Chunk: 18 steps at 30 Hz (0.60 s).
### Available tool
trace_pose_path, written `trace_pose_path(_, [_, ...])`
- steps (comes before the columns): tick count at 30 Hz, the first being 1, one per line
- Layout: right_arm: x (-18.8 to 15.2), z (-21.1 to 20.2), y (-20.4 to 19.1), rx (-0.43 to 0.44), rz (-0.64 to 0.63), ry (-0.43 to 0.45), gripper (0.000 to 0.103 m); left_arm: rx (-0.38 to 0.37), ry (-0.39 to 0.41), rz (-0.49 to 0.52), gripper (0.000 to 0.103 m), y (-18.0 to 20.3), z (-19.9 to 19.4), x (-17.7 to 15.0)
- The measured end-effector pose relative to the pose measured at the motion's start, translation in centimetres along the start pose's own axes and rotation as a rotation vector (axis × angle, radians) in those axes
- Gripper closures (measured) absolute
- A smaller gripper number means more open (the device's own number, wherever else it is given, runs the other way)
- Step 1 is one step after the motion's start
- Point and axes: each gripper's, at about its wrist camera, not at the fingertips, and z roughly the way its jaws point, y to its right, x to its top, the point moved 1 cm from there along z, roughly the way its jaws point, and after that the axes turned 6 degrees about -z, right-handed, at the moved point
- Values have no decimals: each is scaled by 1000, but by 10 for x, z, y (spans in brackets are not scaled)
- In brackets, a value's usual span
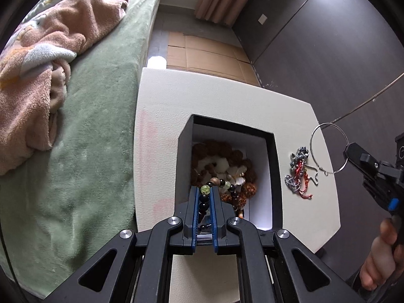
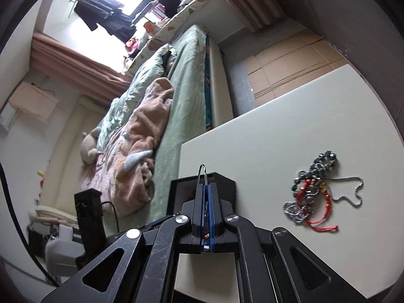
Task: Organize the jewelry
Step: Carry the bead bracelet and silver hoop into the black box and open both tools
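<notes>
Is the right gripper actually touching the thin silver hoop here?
Touching. In the left wrist view the right gripper pinches the silver hoop at its rim; the right wrist view shows the wire clamped between its shut fingers.

Left claw (image 1: 204,195) pinching bead bracelet (image 1: 205,197) over black box (image 1: 275,166).

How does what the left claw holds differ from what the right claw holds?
The left claw grips a beaded bracelet of dark beads and one green bead; the right claw pinches a thin silver wire hoop. The bracelet hangs over the black box of jewelry; the hoop is held beside the tangled pile on the white table. Both claws are shut.
</notes>
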Motion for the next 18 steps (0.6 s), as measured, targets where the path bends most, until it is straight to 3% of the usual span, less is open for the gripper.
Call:
trace_pose_path(3, [-5,17,-17,1,-29,-35,99,-25,-25,-14,95,-3,-1,-1])
trace_pose_path(9, [-24,53,-12,-1,-6,-145,98,-70,-43,-34,89,-8,-8,-8])
trace_pose_path(10, [-27,54,-8,6,10,-150,93,-77,-39,-36,88,-9,-10,-9])
trace_pose_path(12, [-30,49,-4,-4,22,-137,70,-94,-32,-35,75,-7,-15,-10])
trace_pose_path(13, [-31,43,-2,-10,19,-118,50,-106,-29,-31,70,-5,-17,-11])
trace_pose_path(14, [-31,37,-3,-11,15,-101,42,-118,-25,-27,59,-2,-18,-11])
trace_pose_path(15, [-31,30,-1,-11,13,-86,41,-127,-21,-22,49,1,-20,-12])
trace_pose_path(18, [-31,8,7,-45,24,-56,37,-114,11,-3,34,14,-25,-11])
